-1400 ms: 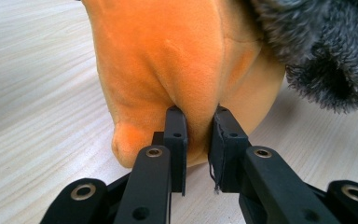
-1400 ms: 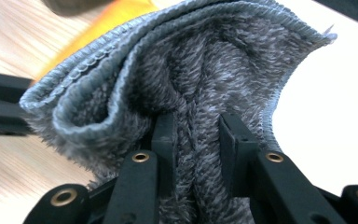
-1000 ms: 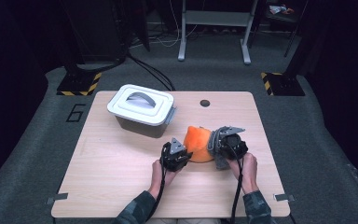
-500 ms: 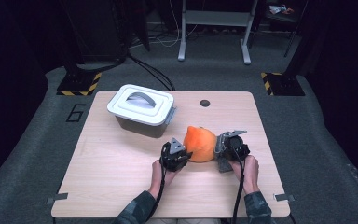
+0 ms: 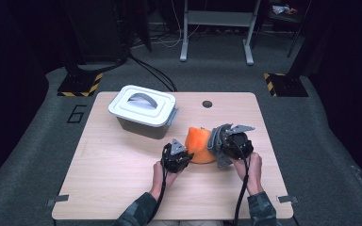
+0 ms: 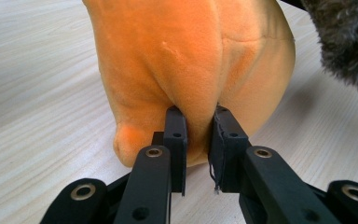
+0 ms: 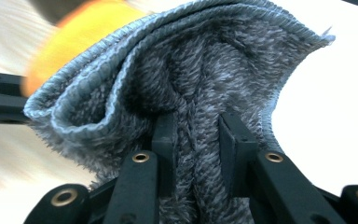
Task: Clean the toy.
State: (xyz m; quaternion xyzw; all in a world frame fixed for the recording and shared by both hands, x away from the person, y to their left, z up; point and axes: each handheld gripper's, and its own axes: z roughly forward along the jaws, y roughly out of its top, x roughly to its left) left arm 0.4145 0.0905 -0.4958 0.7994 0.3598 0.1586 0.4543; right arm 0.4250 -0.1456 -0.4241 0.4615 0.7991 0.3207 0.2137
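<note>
An orange plush toy (image 5: 199, 143) stands on the wooden table (image 5: 108, 183), right of the middle. My left gripper (image 5: 185, 151) comes at it from the left. In the left gripper view this gripper (image 6: 199, 123) is shut on a fold at the base of the orange plush toy (image 6: 186, 56). A grey fuzzy cloth (image 5: 215, 137) hangs against the toy's right side, and my right gripper (image 5: 221, 141) holds it. Seen from the right gripper view, that gripper (image 7: 198, 128) is shut on the bunched grey cloth (image 7: 191, 60), with the orange toy (image 7: 81, 32) behind it.
A white lidded box (image 5: 143, 110) with a grey handle sits at the back left of the table. A small dark round hole (image 5: 207, 104) marks the back edge. Yellow-black striped feet (image 5: 80, 84) and stand legs are on the floor beyond.
My right gripper has risen a little with the grey cloth. The orange toy looks rounder and more upright than a second ago. The left gripper has stayed put.
</note>
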